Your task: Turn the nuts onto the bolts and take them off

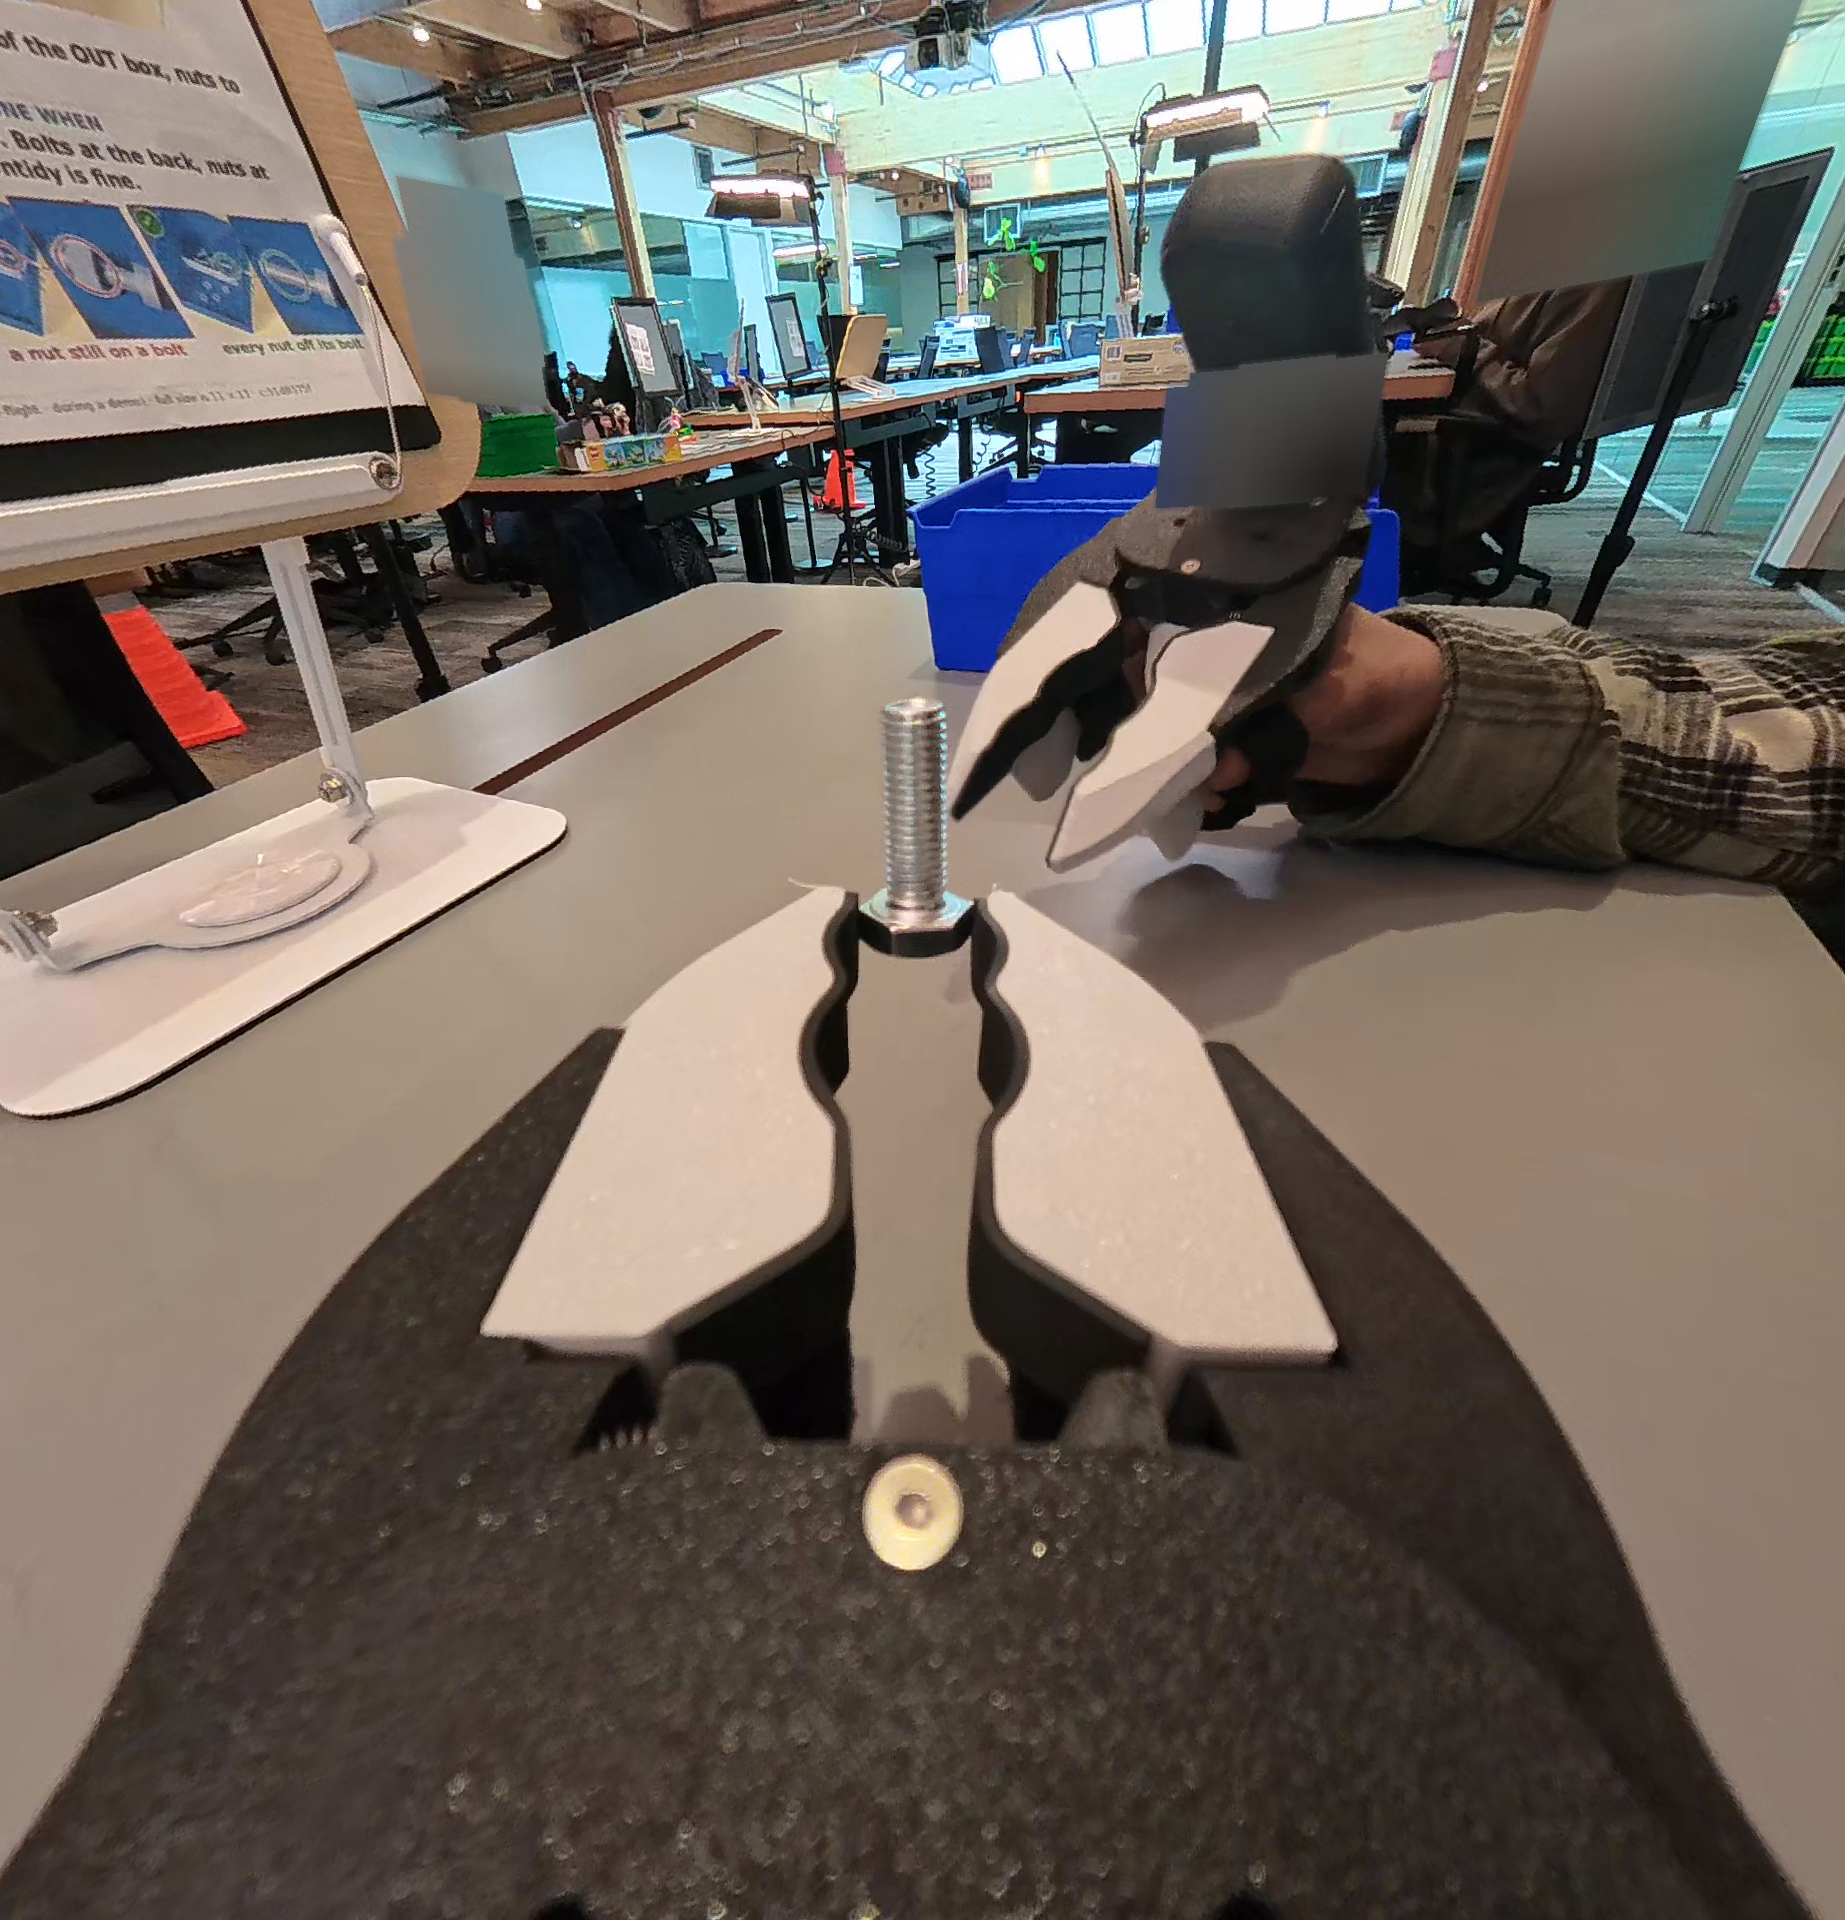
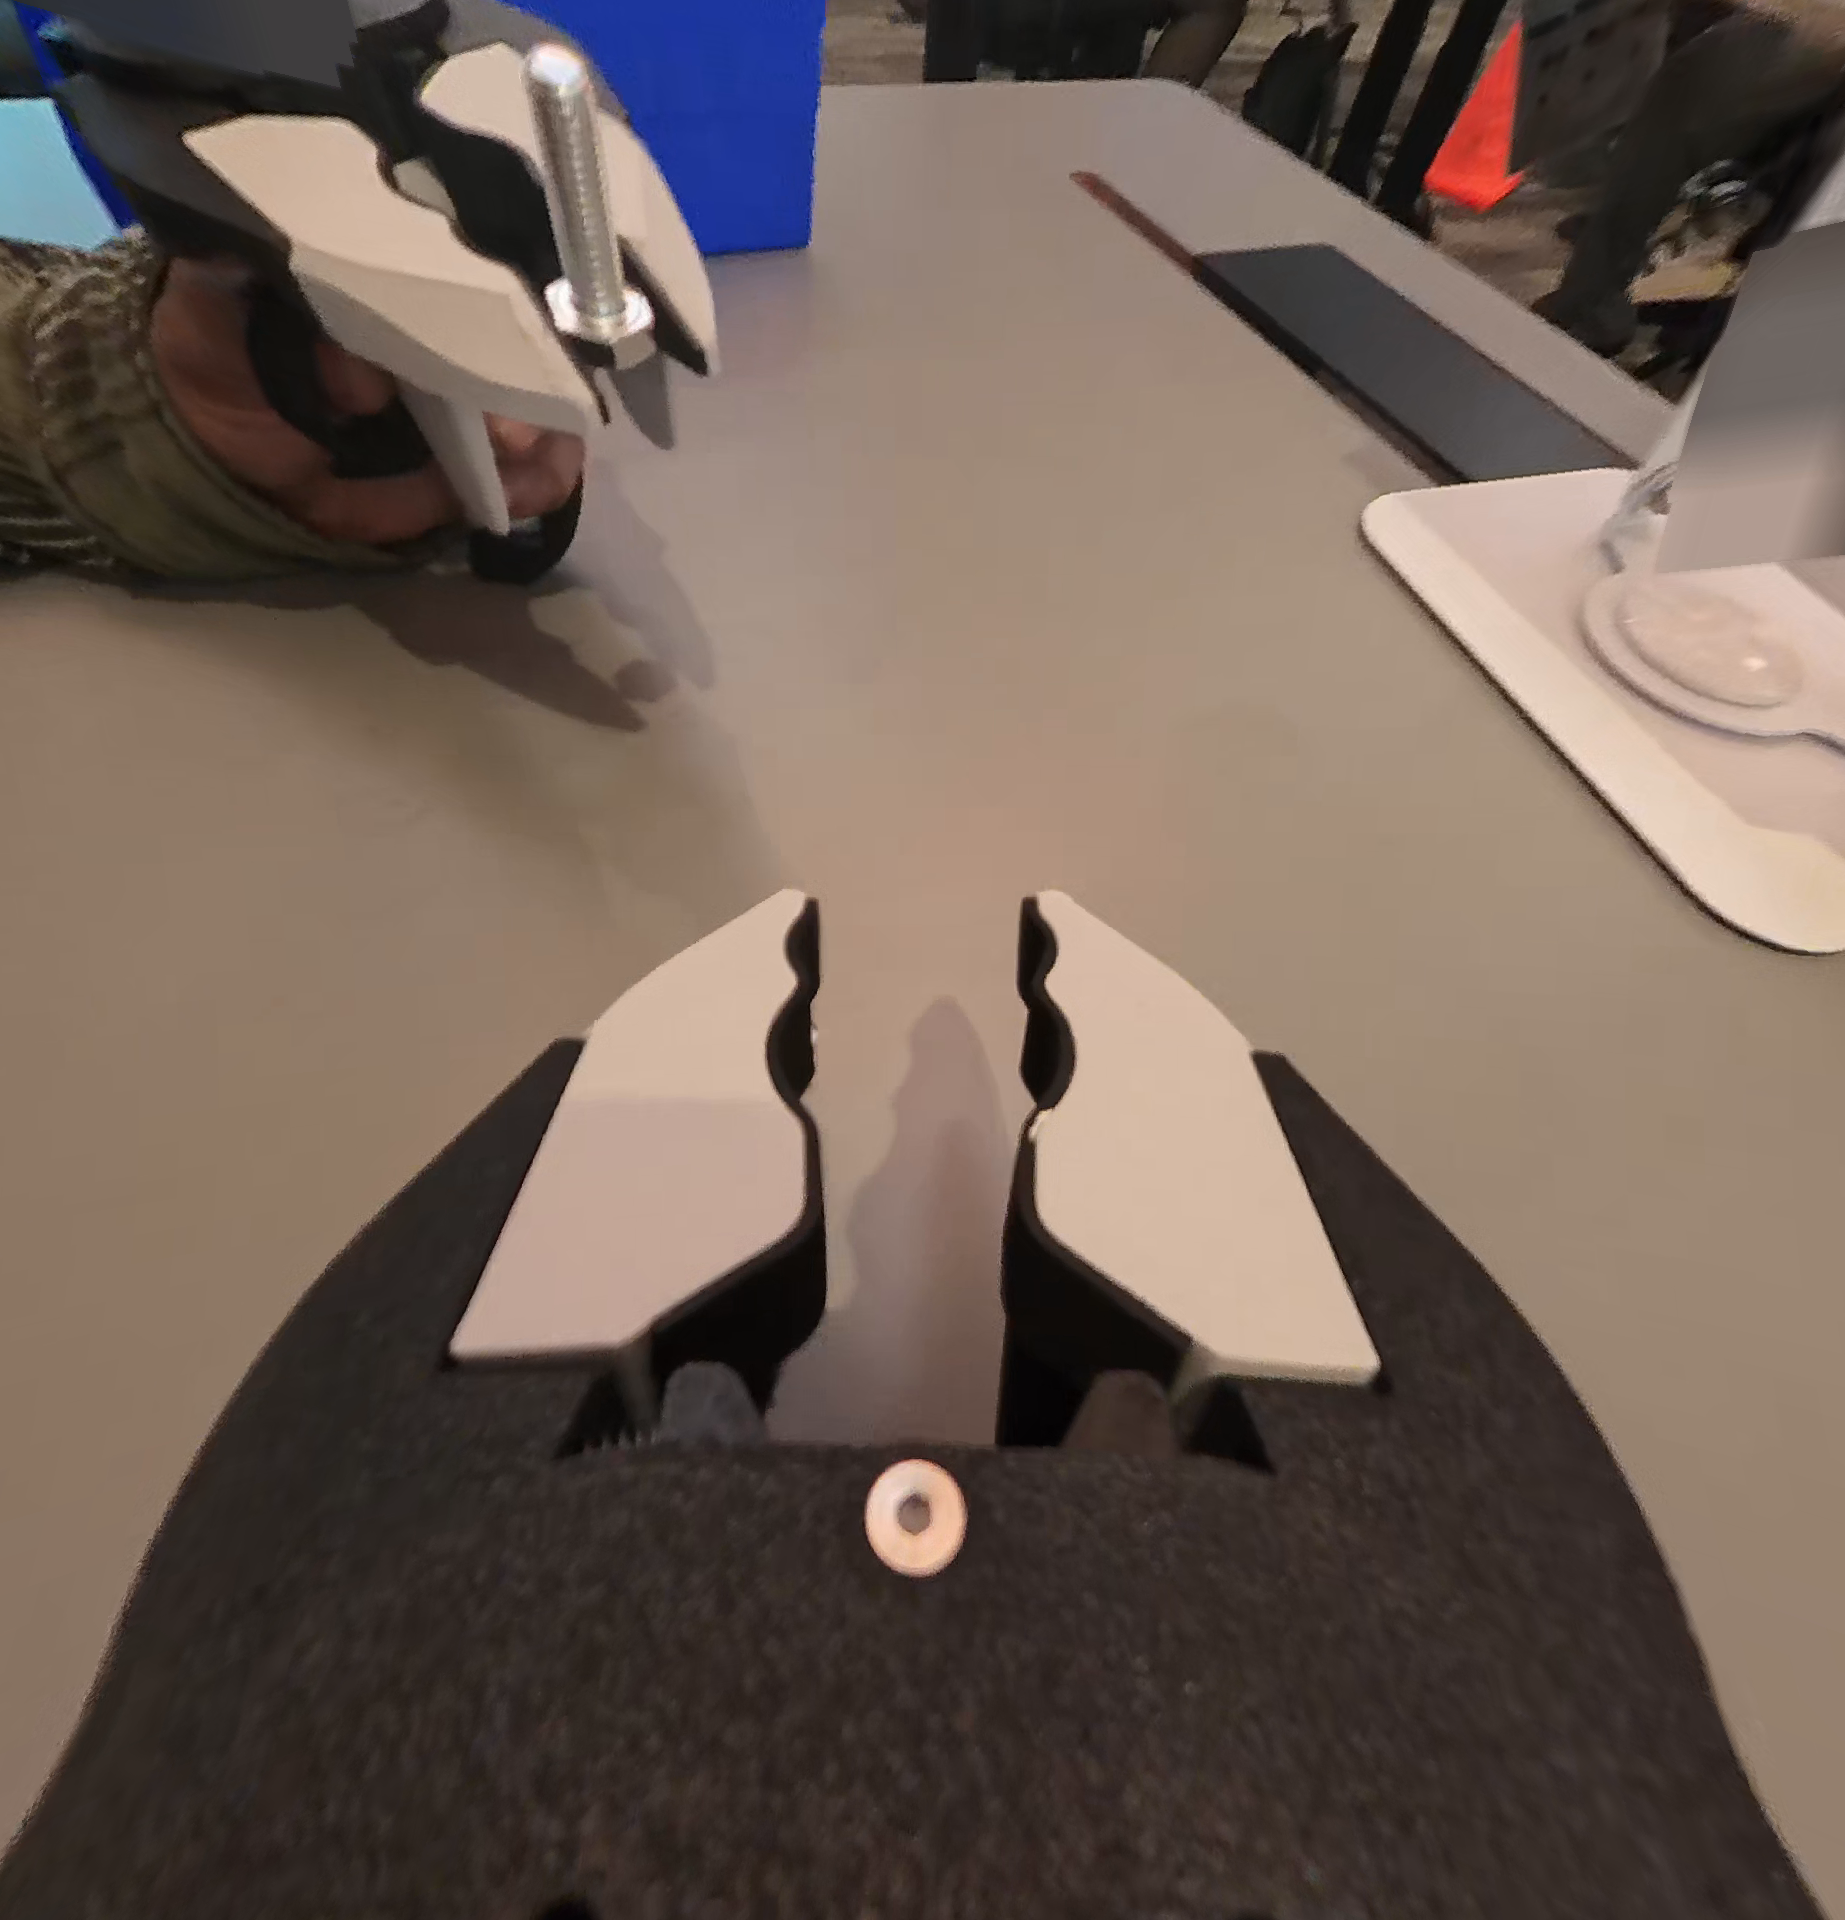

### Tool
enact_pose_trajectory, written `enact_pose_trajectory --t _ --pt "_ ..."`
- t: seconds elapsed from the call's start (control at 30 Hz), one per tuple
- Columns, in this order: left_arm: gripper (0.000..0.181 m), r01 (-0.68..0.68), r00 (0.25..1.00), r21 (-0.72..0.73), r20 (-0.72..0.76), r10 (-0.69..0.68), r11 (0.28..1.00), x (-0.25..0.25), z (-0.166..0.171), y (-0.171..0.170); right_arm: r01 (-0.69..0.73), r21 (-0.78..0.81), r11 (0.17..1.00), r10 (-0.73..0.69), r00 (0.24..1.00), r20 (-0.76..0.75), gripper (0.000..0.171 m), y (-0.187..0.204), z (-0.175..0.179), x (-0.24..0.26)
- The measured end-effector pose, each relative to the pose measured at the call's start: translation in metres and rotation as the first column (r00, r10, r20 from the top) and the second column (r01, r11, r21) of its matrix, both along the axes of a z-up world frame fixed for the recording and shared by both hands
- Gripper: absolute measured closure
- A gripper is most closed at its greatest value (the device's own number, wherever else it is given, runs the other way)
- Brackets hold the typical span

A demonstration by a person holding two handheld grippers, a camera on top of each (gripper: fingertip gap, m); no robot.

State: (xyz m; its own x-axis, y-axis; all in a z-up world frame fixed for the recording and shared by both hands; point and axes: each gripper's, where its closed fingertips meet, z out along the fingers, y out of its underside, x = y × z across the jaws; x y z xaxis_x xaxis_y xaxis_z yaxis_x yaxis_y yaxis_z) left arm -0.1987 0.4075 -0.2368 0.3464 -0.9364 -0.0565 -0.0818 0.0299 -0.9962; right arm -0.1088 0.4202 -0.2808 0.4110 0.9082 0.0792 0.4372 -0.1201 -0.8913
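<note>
A silver threaded bolt (image 1: 915, 800) stands upright above the grey table (image 1: 1469, 1091). My left gripper (image 1: 913, 916) is shut on its hex head, at the very tips of the fingers. No nut shows on the bare thread. My right gripper (image 1: 1006, 836), held by a hand in a plaid sleeve, hangs just right of the bolt with its jaws apart and nothing in them. In the right wrist view my right gripper (image 2: 918, 914) is open and empty over the table. The left gripper (image 2: 637, 384) with the bolt (image 2: 575, 187) is at the upper left.
A blue bin (image 1: 1011, 551) stands at the table's far edge, also seen in the right wrist view (image 2: 689, 125). A white stand base (image 1: 222, 935) with an instruction sheet (image 1: 149, 260) is on the left. A dark strip (image 2: 1396, 364) lies near the base. Spacing between my two grippers at the tips: around 11 cm.
</note>
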Motion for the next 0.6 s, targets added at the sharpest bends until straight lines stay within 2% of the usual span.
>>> enact_pose_trajectory --t 0.6 --pt "0.161 -0.129 0.991 0.046 0.036 0.128 0.991 -0.022 0.009 0.011 -0.076 -0.155 0.985 0.098 0.985 0.140 0.140 -0.017 -0.038 -0.009"
